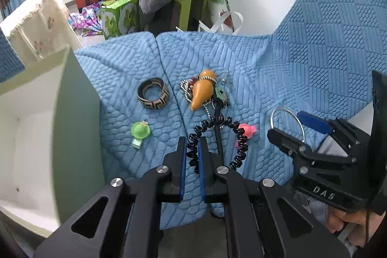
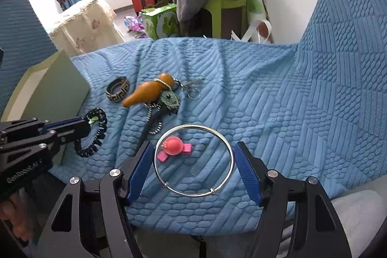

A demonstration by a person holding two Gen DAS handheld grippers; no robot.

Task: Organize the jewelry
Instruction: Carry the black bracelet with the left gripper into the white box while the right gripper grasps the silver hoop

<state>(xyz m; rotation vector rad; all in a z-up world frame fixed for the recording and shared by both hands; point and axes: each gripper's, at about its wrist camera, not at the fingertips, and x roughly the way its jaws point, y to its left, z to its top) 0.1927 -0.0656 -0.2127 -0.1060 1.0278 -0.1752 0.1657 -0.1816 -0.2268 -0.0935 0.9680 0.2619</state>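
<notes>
Left wrist view: left tool (image 1: 192, 145) pinching black coil bracelet (image 1: 238, 137), lifting it over blue quilt (image 1: 278, 69). Right tool (image 2: 194, 169) spreading wide, flanking silver bangle (image 2: 229, 151) lying on quilt, pink clip (image 2: 173, 145) inside ring. Patterned bangle (image 1: 153, 93), gourd pendant (image 1: 202, 92) lying beyond; white box (image 1: 29, 117) sitting left.

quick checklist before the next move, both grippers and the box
1. Left gripper shut on the black coiled spiral hair tie: ok, blue pads pinch one side of the coil.
2. Right gripper open around the thin silver wire bangle: ok, a finger on each side.
3. Pads touching the bangle: cannot tell.
4. Pink round-topped plastic clip seen inside the bangle's ring: not ok, may get caught.
5. White open box with green outer wall in reach at the left: ok.
6. Hair tie free of the orange gourd pendant pile: cannot tell, a black cord crosses the coil.
</notes>
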